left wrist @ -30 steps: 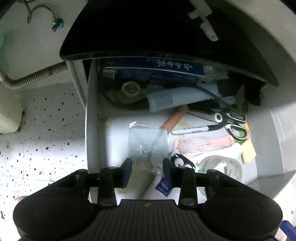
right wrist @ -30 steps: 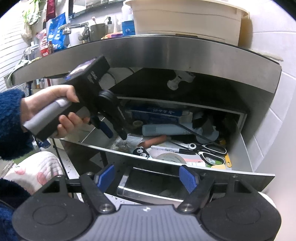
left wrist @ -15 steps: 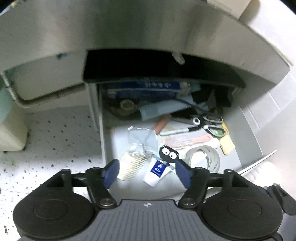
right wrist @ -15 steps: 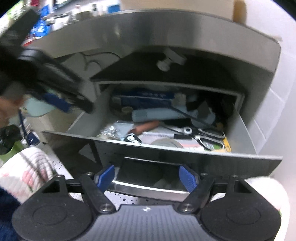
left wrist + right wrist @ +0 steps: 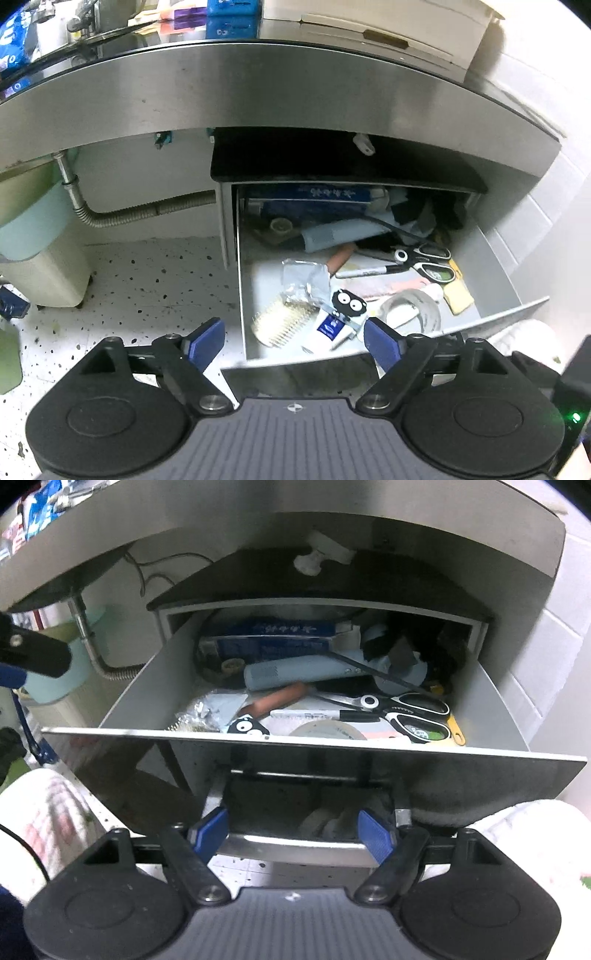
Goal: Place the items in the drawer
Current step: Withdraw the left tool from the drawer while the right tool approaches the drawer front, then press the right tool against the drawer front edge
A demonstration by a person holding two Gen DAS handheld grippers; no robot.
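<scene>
Left gripper [image 5: 293, 341] empty, jaws opening – comb [image 5: 281, 325] at drawer [image 5: 491, 254] front-left corner; right gripper [image 5: 291, 830] wide, straddling handle [image 5: 291, 843].

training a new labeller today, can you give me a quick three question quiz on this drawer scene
1. True or false: the drawer is pulled open.
2. What lies between the fingers of the left hand-held gripper? A) the scissors B) nothing C) the marker
3. Which item lies nearest the drawer's right wall: the scissors, the comb or the tape roll?

Key:
1. True.
2. B. Its jaws are opening and empty; the right hand-held gripper is open too, by the drawer's handle.
3. The scissors.
</scene>
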